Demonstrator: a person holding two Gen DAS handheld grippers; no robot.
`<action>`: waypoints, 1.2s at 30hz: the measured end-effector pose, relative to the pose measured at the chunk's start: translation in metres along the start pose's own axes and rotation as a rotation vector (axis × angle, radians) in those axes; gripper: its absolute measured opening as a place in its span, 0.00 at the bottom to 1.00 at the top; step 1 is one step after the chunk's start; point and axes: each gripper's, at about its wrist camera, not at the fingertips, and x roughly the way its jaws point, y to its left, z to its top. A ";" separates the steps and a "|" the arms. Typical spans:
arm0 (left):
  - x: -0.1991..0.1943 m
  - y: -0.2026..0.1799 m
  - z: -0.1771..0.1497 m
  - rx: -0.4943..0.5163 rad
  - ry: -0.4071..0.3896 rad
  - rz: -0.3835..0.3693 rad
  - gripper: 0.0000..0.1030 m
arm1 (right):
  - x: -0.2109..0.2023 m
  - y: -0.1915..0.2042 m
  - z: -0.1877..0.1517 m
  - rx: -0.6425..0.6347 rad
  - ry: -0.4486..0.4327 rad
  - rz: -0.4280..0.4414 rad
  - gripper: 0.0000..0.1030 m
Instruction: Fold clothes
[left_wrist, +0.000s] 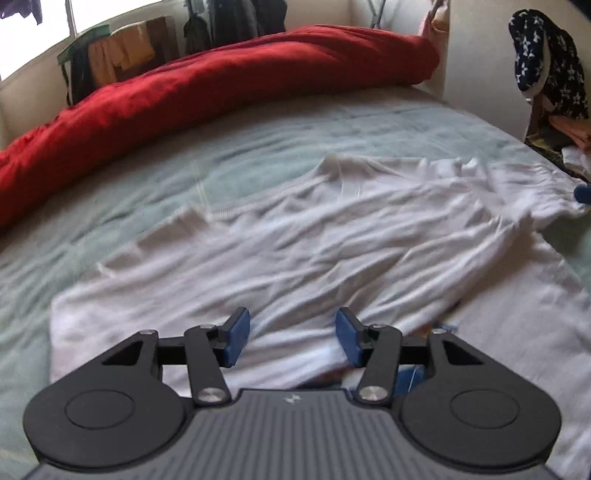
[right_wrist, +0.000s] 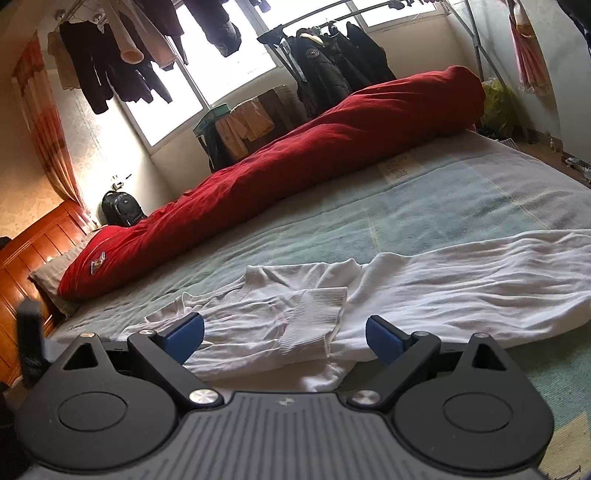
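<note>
Here the white sweater (left_wrist: 332, 236) lies rumpled along the near edge of the bed (left_wrist: 258, 140), a ribbed cuff (right_wrist: 314, 317) folded over it; left tongs (left_wrist: 291, 338) and right tongs (right_wrist: 284, 338) both hover apart, empty

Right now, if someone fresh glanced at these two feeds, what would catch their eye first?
The long rolled red quilt stands out first, lying along the far side of the pale green bedsheet. Next comes the wrinkled white long-sleeved top spread across the sheet, with its ribbed cuff folded over the body near the right gripper. The left gripper hovers open above the cloth.
</note>
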 end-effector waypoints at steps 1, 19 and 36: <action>-0.004 0.003 -0.003 -0.016 0.005 -0.002 0.52 | -0.001 -0.001 0.001 0.005 -0.004 0.001 0.94; -0.188 -0.007 -0.062 0.037 -0.009 0.033 0.65 | -0.063 0.140 -0.057 -0.325 0.153 0.109 1.00; -0.202 -0.068 -0.221 -0.037 -0.090 0.000 0.68 | -0.055 0.139 -0.192 -0.506 0.306 -0.127 1.00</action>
